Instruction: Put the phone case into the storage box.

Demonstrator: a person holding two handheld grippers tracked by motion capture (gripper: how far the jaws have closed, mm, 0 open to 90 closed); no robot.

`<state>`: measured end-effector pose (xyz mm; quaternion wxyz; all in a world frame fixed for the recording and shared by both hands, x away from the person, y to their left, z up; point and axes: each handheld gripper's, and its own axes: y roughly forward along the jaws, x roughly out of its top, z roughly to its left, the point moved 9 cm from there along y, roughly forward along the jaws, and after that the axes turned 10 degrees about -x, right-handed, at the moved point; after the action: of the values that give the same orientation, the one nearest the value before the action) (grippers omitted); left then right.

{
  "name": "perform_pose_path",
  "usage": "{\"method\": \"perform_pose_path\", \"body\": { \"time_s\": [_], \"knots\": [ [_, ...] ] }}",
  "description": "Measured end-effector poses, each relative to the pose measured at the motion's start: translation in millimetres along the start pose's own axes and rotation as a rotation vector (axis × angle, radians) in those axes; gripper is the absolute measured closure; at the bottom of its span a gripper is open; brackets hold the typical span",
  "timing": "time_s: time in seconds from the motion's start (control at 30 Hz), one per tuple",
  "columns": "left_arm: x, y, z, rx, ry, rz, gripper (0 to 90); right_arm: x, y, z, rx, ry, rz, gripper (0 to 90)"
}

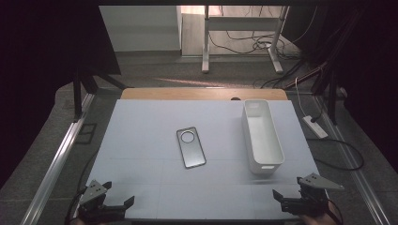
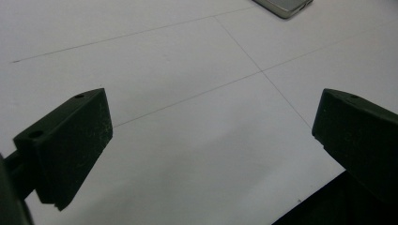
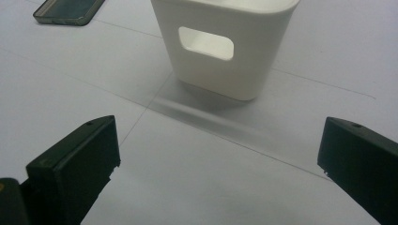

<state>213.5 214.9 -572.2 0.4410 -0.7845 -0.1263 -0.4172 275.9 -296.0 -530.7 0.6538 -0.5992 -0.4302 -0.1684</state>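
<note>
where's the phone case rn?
High view: the phone case lies flat near the table's centre, left of the white bin and apart from it, ahead of both open grippers.

This looks like a lab or recording room: a pale grey work table with thin seam lines stands between aluminium rails and dark curtains, while beyond its far edge loose black cables sprawl under a white metal-framed desk on grey carpet.
</note>
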Motion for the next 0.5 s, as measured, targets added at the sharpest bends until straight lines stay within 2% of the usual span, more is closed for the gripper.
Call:
{"method": "perform_pose_path", "body": {
  "time_s": [0.2,0.5],
  "knots": [
    [0.2,-0.3,-0.3,-0.003,0.0,-0.001,0.0,0.0,0.0,-0.3,-0.004,-0.001,0.0,0.0],
    [0.4,0.5,-2.9,-0.057,0.005,0.008,0.0,0.5,0.3,-0.1,-0.006,-0.007,-0.004,0.0]
  ]
}}
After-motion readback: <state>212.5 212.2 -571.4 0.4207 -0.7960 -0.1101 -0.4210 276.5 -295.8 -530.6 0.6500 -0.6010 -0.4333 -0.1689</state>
